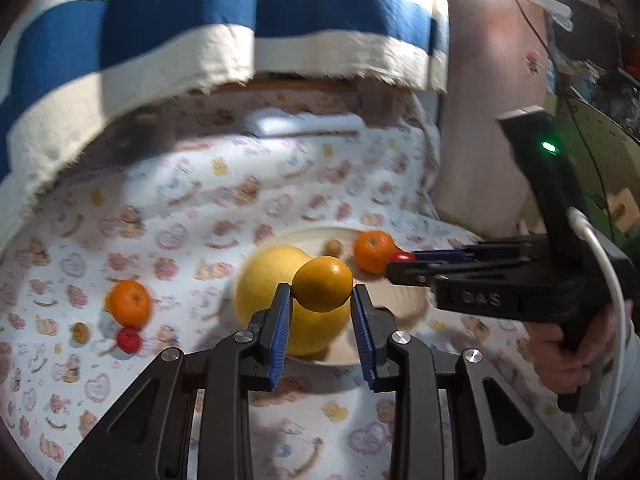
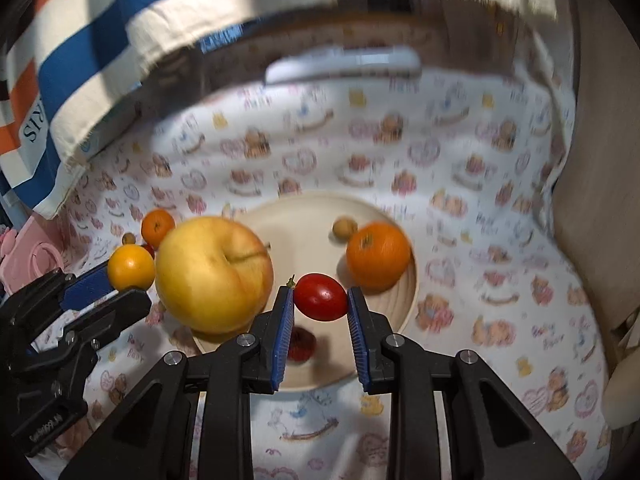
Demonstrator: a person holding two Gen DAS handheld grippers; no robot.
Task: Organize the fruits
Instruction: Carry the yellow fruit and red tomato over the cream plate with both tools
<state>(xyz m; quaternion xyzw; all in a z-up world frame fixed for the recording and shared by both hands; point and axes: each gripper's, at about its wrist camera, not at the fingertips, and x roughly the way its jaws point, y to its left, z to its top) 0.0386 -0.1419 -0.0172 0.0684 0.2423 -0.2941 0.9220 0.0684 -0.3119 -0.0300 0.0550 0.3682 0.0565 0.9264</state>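
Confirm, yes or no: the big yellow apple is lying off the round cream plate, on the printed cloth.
No: in the right wrist view the big yellow apple rests on the round cream plate, at its left edge.

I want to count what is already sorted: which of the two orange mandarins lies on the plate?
The mandarin at the plate's right side, near the small brown nut. The other mandarin lies on the printed cloth, left of the apple.

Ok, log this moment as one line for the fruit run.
left tongs: shut on kumquat | right tongs: shut on cherry tomato | plate: apple, mandarin, small brown fruit
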